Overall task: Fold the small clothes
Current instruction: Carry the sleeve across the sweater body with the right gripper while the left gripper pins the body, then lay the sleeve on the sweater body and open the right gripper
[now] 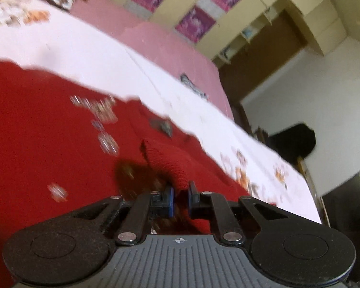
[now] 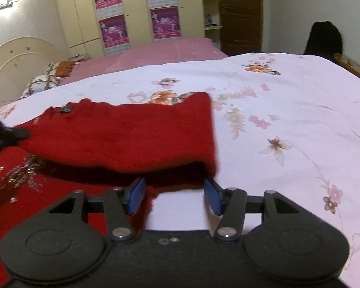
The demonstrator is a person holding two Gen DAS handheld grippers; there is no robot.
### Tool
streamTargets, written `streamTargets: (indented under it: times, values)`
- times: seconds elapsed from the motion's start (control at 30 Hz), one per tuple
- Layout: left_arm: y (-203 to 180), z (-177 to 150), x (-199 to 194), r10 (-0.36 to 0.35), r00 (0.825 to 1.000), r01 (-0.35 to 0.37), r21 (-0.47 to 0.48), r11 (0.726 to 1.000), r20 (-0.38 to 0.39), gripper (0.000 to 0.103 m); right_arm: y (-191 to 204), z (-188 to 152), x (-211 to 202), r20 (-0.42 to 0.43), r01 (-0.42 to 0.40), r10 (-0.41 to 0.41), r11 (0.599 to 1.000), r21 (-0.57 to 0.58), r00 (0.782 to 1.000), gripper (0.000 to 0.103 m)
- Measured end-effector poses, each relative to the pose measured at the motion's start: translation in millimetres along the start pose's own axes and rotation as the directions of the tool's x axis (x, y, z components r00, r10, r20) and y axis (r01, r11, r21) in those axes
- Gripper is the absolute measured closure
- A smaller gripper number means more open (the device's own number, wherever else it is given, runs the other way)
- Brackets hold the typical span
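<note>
A red knitted garment (image 1: 48,132) with glittery decoration lies spread on the bed's floral sheet. My left gripper (image 1: 181,196) is shut on a ribbed red cuff (image 1: 168,165), and the knit bunches up between its blue pads. In the right wrist view a sleeve or side of the red garment (image 2: 122,132) is folded over the body, its edge raised. My right gripper (image 2: 175,196) is open at that fold's near corner, its blue pads apart with white sheet showing between them. The left gripper (image 2: 2,134) appears at the far left, pinching the fold's other end.
The pale floral sheet (image 2: 276,120) stretches wide to the right. Behind it lie a pink bed (image 2: 168,52) with pillows (image 2: 43,81) and a cream wardrobe (image 2: 136,12). A dark object (image 2: 324,38) stands past the bed's far right edge.
</note>
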State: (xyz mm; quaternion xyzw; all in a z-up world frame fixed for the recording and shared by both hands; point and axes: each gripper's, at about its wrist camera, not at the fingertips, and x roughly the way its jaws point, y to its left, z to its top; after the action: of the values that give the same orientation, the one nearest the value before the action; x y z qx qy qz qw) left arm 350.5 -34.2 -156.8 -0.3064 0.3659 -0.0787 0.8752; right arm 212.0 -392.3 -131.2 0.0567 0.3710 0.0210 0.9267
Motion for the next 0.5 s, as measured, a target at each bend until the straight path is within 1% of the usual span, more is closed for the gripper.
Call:
streamTargets:
  times: [0.03, 0.1, 0.17, 0.2, 0.23, 0.3, 0.33, 0.37, 0.4, 0.47, 0.5]
  values:
    - [4.3, 6.0, -7.0, 0.014, 1.0, -0.014, 0.003, 1.0, 0.025, 0.093, -0.9, 0.4, 1.9, -0.002, 0.01, -0.01, 1.0, 0.002, 1.0, 0.048]
    - [13.8, 14.8, -15.4, 0.039, 0.998, -0.039, 0.007, 0.999, 0.045, 0.093, -1.6, 1.5, 5.9, -0.007, 0.016, -0.016, 1.0, 0.006, 1.0, 0.048]
    - [25.1, 21.0, -21.2, 0.075, 0.996, -0.076, 0.013, 0.997, 0.055, 0.093, 0.4, 2.9, 10.4, -0.015, -0.003, 0.003, 1.0, 0.007, 1.0, 0.055]
    - [32.1, 23.0, -23.3, 0.094, 0.994, -0.095, 0.006, 0.995, 0.059, 0.093, 3.2, 3.8, 13.2, -0.022, -0.013, 0.013, 1.0, 0.001, 1.0, 0.062]
    - [39.1, 24.7, -23.9, 0.109, 0.992, -0.109, -0.005, 0.994, 0.063, 0.093, 6.7, 4.8, 17.3, -0.036, -0.026, 0.026, 1.0, -0.004, 0.999, 0.065]
    - [51.2, 26.9, -25.9, 0.137, 0.988, -0.136, -0.019, 0.99, 0.068, 0.093, 11.8, 6.3, 21.9, -0.05, -0.05, 0.05, 0.999, 0.003, 0.997, 0.067]
    - [55.6, 27.3, -23.8, 0.149, 0.987, -0.149, -0.017, 0.989, 0.059, 0.093, 14.3, 6.8, 22.8, -0.049, -0.055, 0.055, 0.998, 0.003, 0.997, 0.075]
    - [59.0, 26.4, -17.5, 0.161, 0.986, -0.161, -0.007, 0.987, 0.035, 0.093, 17.0, 7.2, 23.0, -0.046, -0.058, 0.057, 0.998, -0.002, 0.997, 0.08]
    - [61.7, 24.3, -11.9, 0.177, 0.984, -0.178, 0.005, 0.984, 0.022, 0.093, 18.6, 7.5, 23.8, -0.045, -0.06, 0.06, 0.998, -0.005, 0.997, 0.091]
    - [63.5, 18.9, -4.1, 0.222, 0.975, -0.221, 0.05, 0.974, 0.0, 0.092, 20.1, 7.0, 26.0, -0.053, -0.056, 0.056, 0.998, 0.0, 0.997, 0.093]
    - [67.3, 15.7, -6.1, 0.237, 0.972, -0.236, 0.059, 0.97, -0.001, 0.092, 19.2, 6.2, 26.3, -0.055, -0.052, 0.052, 0.999, 0.003, 0.997, 0.094]
